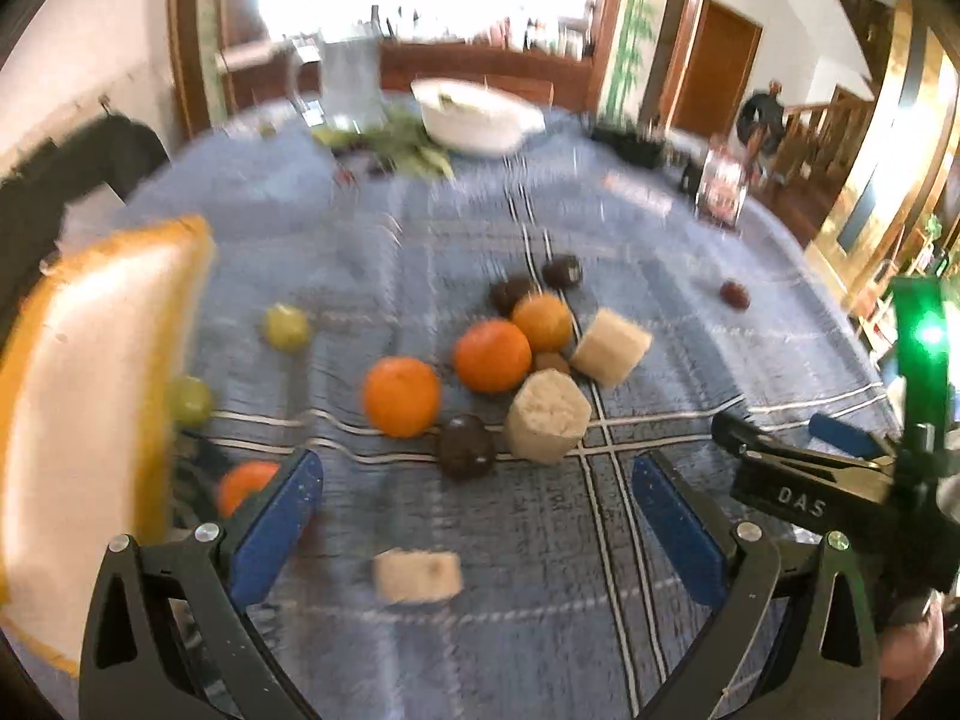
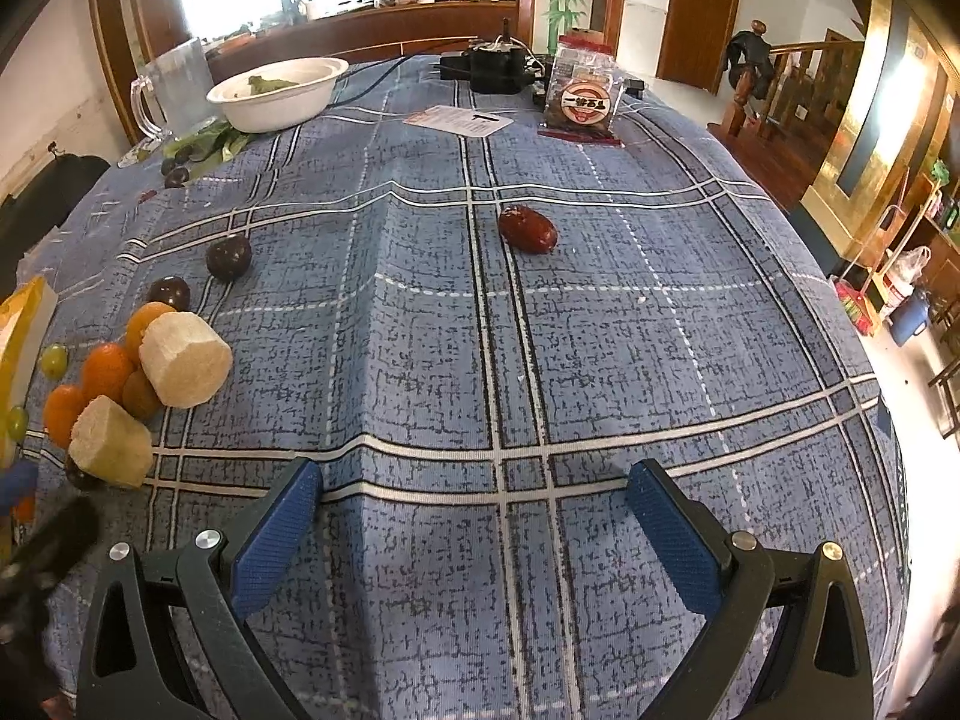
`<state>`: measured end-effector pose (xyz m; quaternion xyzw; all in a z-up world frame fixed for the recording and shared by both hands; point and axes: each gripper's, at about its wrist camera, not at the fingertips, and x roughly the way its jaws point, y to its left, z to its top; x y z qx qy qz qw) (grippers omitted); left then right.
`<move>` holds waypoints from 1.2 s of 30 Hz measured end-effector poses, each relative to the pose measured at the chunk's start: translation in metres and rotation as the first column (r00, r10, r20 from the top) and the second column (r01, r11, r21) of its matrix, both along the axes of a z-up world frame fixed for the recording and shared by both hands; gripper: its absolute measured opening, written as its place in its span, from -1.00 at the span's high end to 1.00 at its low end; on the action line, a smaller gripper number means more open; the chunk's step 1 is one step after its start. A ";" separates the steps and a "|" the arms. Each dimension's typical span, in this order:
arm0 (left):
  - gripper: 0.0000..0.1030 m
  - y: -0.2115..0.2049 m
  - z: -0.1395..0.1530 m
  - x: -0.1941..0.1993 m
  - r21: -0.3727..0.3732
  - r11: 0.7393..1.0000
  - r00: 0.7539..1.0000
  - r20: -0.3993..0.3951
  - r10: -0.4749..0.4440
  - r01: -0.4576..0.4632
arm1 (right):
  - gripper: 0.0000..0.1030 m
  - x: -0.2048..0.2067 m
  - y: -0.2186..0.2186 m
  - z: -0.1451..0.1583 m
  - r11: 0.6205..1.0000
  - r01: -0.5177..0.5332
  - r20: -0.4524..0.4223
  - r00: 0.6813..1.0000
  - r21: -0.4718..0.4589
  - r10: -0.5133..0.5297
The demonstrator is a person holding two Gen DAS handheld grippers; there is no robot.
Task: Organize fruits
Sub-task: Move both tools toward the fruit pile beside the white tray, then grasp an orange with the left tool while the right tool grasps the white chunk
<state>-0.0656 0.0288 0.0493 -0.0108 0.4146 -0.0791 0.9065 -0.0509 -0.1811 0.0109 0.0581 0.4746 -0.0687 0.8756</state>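
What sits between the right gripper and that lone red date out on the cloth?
Nothing: in the right wrist view, only bare plaid tablecloth lies between the open right gripper and the red date.

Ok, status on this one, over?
Left gripper open, empty. Right gripper open, empty. Fruit cluster: oranges, cane chunks; red date apart. Nothing blocking.

Window glare behind; left view motion-blurred; fisheye warping.
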 end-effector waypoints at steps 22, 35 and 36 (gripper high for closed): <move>-1.00 0.021 0.033 -0.060 0.036 0.999 0.991 0.133 -0.030 0.026 | -0.98 -0.065 0.062 0.072 0.986 -0.136 0.279 0.947 -0.093 0.157; -1.00 0.033 0.028 -0.051 0.011 1.000 0.993 0.118 0.007 -0.008 | -0.95 -0.064 0.076 0.068 0.974 -0.179 0.279 0.937 -0.136 0.211; -1.00 0.034 0.028 -0.050 0.011 1.000 0.992 0.126 0.011 -0.013 | -0.95 -0.062 0.077 0.067 0.974 -0.182 0.276 0.937 -0.137 0.214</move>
